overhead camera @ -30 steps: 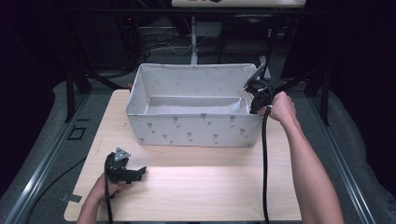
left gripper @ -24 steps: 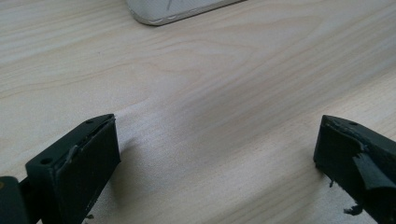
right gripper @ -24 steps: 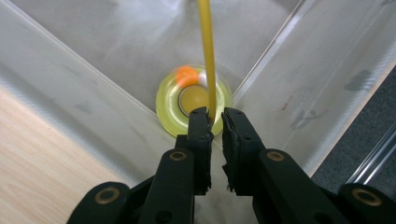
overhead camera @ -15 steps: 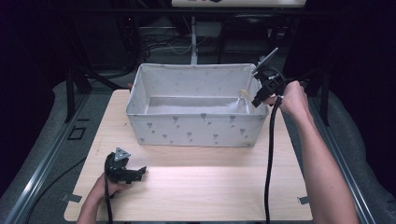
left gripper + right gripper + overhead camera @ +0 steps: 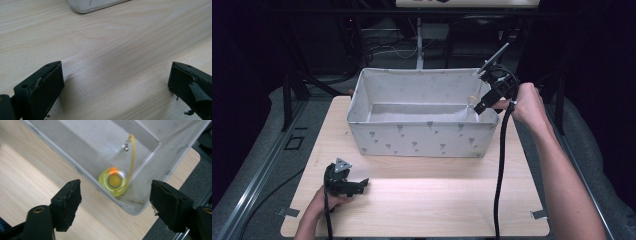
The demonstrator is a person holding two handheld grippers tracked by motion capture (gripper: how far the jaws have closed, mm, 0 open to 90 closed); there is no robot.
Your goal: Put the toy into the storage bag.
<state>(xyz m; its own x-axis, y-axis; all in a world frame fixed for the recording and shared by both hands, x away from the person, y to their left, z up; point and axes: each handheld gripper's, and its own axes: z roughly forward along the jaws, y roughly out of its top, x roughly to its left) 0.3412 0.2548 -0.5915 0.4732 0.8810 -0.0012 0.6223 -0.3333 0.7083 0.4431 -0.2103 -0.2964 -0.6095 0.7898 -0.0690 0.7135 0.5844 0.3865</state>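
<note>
While both claws gape | round yellow disc (image 5: 114,181) | soft fabric bin (image 5: 422,139)

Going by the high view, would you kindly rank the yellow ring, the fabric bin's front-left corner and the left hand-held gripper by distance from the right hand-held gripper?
1. Yellow ring, just inside the bin beside the right hand-held gripper.
2. Bin's front-left corner, across the table.
3. Left hand-held gripper, near the table's front-left edge.

1. Your yellow ring toy (image 5: 114,181) in the fabric bin (image 5: 82,143) is motion-blurred; its details can't be made out.
2. In the high view, its yellow cord (image 5: 471,100) is too small to tell apart.
3. The bin's near wall (image 5: 427,137) hides part of its floor.
</note>
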